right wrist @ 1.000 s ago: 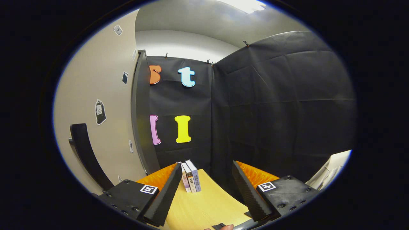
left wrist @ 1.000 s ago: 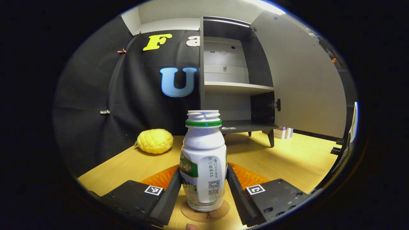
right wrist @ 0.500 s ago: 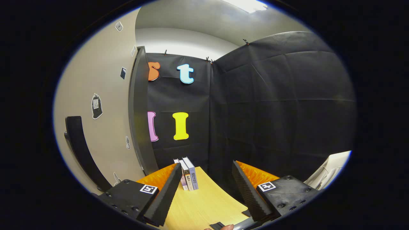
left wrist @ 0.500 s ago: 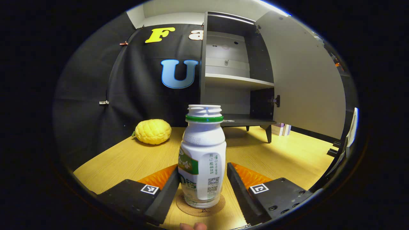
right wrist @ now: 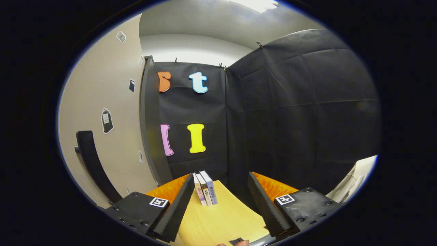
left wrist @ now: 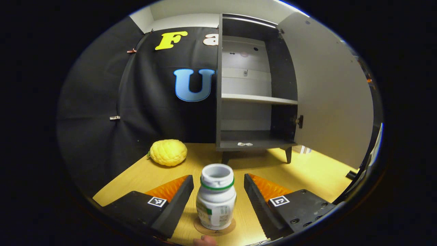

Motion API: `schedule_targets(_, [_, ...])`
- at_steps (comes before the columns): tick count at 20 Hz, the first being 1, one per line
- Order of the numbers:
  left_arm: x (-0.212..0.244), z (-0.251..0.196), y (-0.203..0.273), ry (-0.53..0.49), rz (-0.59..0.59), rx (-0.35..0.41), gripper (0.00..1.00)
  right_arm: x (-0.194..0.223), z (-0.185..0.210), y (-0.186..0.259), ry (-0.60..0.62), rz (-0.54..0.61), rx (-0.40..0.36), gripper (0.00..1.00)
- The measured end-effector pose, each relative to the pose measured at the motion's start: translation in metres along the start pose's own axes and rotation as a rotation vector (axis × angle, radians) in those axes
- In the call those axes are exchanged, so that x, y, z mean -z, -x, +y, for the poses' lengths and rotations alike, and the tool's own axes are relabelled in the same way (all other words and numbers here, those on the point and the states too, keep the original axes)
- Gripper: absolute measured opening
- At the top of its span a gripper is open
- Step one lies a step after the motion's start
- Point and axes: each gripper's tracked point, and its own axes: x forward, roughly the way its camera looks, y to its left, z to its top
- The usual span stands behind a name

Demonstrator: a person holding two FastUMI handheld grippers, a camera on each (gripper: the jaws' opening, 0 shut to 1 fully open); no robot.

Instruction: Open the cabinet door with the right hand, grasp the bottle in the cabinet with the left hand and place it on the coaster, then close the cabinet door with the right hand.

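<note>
In the left gripper view a white bottle with a green neck ring and no cap stands upright on a round cork coaster. My left gripper is open above and around it, with a gap on each side. Beyond it the cabinet stands with its door swung wide to the right and its shelves bare. In the right gripper view my right gripper is open and holds nothing. The door's outer face with its dark curved handle is close on the left.
A yellow bumpy fruit lies on the wooden table left of the cabinet. A few small books stand on the table ahead of my right gripper. Black cloth walls close the booth behind and to the right.
My left gripper has opened wider and risen off the bottle, which stays on the coaster. The right gripper has barely moved beside the door.
</note>
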Motion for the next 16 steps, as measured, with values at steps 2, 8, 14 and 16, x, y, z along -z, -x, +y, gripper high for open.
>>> schedule_targets(2, [-0.030, -0.006, 0.002, 0.030, -0.016, 0.007, 0.94, -0.003, 0.005, -0.001, -0.022, -0.008, -0.018, 0.98])
schedule_targets(8, [-0.124, -0.006, 0.003, 0.000, -0.056, -0.038, 0.94, 0.003, 0.013, -0.005, -0.003, 0.017, -0.047, 0.98])
schedule_targets(14, [-0.189, -0.006, 0.017, 0.013, -0.082, -0.067, 0.94, -0.005, 0.017, 0.001, -0.081, 0.024, -0.072, 0.98])
schedule_targets(16, [-0.203, -0.008, 0.023, 0.034, -0.089, -0.074, 0.93, -0.006, 0.025, 0.008, -0.091, 0.028, -0.096, 0.98])
